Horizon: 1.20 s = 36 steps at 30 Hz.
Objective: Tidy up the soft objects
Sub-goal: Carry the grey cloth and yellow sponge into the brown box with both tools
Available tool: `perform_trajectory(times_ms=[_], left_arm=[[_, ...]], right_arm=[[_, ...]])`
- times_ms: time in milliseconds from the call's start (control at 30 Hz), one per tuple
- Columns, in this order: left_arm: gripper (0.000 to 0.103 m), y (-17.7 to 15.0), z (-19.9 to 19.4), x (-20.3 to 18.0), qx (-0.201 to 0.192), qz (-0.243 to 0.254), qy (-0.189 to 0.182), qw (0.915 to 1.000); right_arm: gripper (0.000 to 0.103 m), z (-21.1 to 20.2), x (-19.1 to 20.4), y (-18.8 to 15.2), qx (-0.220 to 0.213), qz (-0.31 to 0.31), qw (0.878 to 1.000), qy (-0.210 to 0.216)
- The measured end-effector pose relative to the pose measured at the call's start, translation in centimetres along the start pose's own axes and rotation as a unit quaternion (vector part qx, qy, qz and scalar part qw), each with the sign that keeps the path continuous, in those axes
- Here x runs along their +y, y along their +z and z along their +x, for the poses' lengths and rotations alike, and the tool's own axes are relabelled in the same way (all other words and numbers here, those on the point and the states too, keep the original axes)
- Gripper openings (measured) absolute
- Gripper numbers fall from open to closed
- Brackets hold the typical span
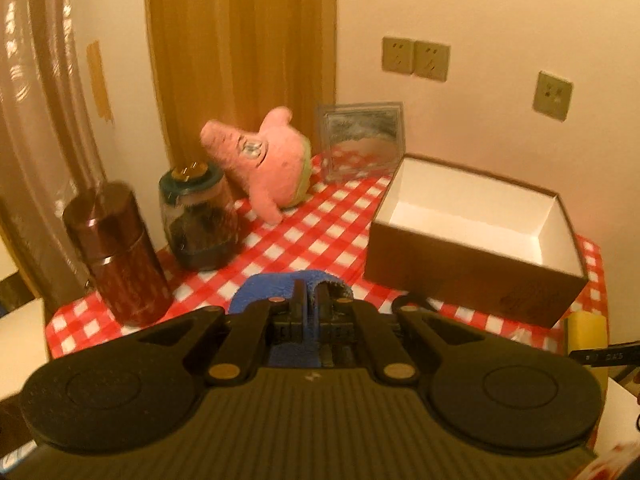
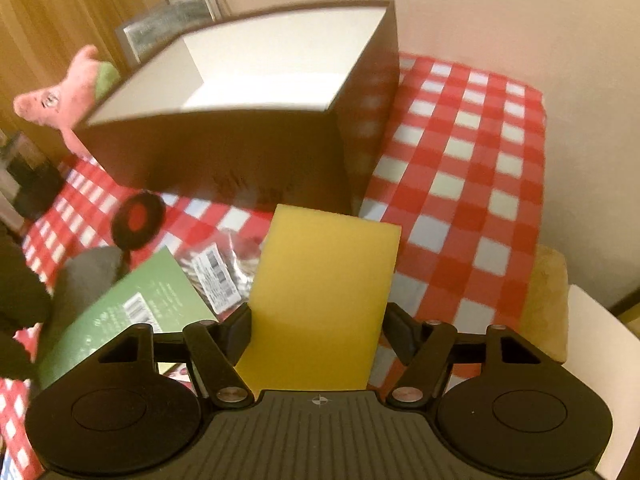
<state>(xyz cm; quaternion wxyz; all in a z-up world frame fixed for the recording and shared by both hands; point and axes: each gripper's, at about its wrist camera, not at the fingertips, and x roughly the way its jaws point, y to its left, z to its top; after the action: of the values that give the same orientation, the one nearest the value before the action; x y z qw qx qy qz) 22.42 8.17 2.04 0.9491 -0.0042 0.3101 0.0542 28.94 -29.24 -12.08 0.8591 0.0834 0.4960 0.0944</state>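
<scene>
My left gripper [image 1: 311,292] is shut on a blue fuzzy cloth [image 1: 272,286], which bunches up around and below its fingers. A yellow sponge [image 2: 324,280] stands between the pads of my right gripper [image 2: 318,320], which close on its two sides; its far end reaches toward the box. The same sponge [image 1: 586,328] shows at the right edge of the left wrist view. The brown box [image 1: 472,280] with a white, empty inside sits on the checked tablecloth; the right wrist view has the box [image 2: 224,152] straight ahead. A pink plush starfish [image 1: 264,160] leans by the curtain.
A brown canister [image 1: 120,252] and a dark glass jar [image 1: 200,220] stand at the table's left edge. A picture frame [image 1: 360,140] leans on the wall behind the box. A green packet [image 2: 120,312], a barcoded plastic bag [image 2: 218,276] and a black-and-red disc [image 2: 138,216] lie left of the sponge.
</scene>
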Motion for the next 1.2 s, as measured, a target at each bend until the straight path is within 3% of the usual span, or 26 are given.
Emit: perform_trajectory(times_ms=[233,600,967,1200], left_arm=[[0.003,3.1,-0.3,-2.2,-0.034,0.024,-0.041,0.9983],[0.003,9.8,2.1,-9.3,-0.08,0.063,-0.111,0.9886],[0.003,16.5,7.8,-16.3,-0.094,0.081,-0.144,0.9818],[0.003,17.9,13.2,-19.2,-0.078,0.086,-0.155,0.9811]], right_arm=[[0.069,-4.0,1.7,2.8,-0.019,-0.029,0.999,0.035],[0.069,-4.8,6.2,8.8,-0.051,-0.044,0.994,0.085],[0.069,-2.4,6.6,15.7,-0.073,-0.041,0.994,0.075],[0.069,0.7,6.4,18.7,-0.067,-0.031,0.995,0.059]])
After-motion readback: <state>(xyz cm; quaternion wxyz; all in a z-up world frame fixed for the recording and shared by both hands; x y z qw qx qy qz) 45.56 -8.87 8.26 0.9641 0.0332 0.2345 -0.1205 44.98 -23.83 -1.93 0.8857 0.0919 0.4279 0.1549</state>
